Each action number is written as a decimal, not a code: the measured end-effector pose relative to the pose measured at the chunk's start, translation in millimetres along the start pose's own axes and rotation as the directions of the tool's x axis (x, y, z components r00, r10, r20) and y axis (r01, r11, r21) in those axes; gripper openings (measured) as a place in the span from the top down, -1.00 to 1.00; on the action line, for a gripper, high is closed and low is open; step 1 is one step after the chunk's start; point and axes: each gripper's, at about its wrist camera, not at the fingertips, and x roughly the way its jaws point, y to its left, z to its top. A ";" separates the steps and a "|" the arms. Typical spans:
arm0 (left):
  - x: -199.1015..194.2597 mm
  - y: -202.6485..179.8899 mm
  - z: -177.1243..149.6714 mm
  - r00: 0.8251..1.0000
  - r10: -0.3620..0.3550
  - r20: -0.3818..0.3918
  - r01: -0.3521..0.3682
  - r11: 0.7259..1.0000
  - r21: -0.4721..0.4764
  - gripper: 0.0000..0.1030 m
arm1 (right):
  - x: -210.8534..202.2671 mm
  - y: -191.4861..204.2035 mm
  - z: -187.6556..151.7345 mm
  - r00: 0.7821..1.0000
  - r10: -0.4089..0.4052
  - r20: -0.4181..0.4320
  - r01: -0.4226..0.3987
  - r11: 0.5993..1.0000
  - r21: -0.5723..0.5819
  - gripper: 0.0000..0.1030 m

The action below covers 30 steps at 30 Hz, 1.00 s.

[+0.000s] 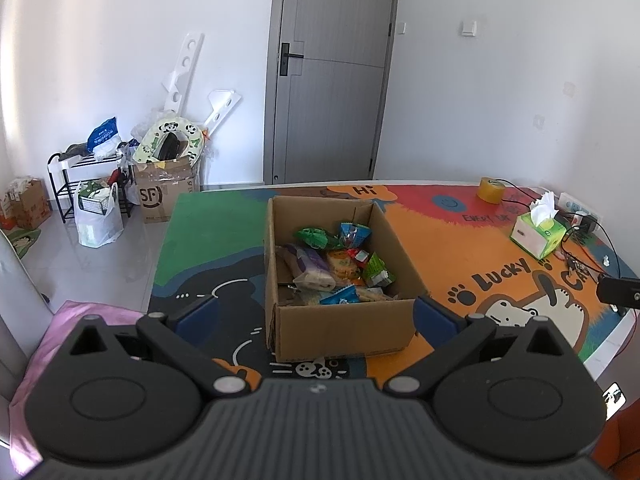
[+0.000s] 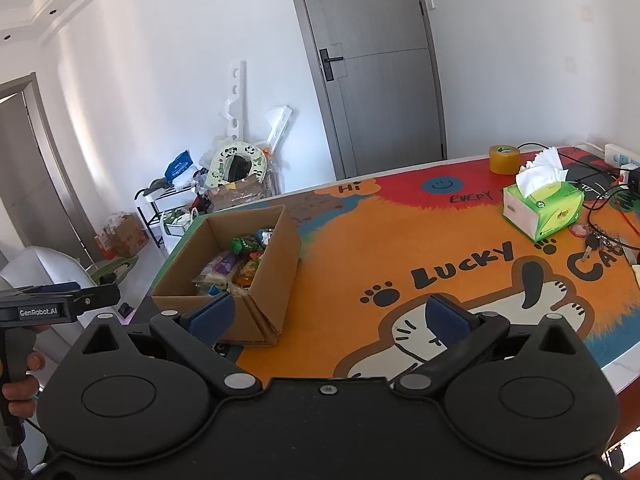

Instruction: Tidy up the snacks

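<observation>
An open cardboard box (image 1: pixel 344 328) stands on the colourful table mat and holds several snack packets (image 1: pixel 340 264) in green, purple, orange and blue wrappers. My left gripper (image 1: pixel 316 312) is open and empty, its blue pads wide apart on either side of the box's near wall. In the right wrist view the box (image 2: pixel 276 256) lies to the left, with the snacks (image 2: pixel 236 260) inside it. My right gripper (image 2: pixel 328 316) is open and empty above the orange mat, to the right of the box. The left gripper's side (image 2: pixel 60 304) shows at the far left.
A green tissue box (image 2: pixel 544 208), a roll of yellow tape (image 2: pixel 505 159), keys (image 2: pixel 596 242), cables and a power strip (image 2: pixel 622 158) sit at the table's far right. Beyond the table's left edge is floor with a shoe rack (image 1: pixel 80 184), bags and cartons. A grey door (image 1: pixel 332 72) is behind.
</observation>
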 end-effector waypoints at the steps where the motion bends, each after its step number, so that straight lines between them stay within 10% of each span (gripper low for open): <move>1: 0.0 -0.1 0.0 1.000 0.000 0.001 0.000 1.000 -0.001 -0.99 | 0.6 0.1 -0.1 1.000 -0.001 -0.003 0.001 1.000 -0.001 -1.00; 30: -8.2 -13.2 -0.2 0.999 -0.043 0.001 0.043 0.999 0.021 -0.99 | -0.5 2.1 -1.1 0.999 -0.044 -0.004 0.044 0.999 -0.028 -1.00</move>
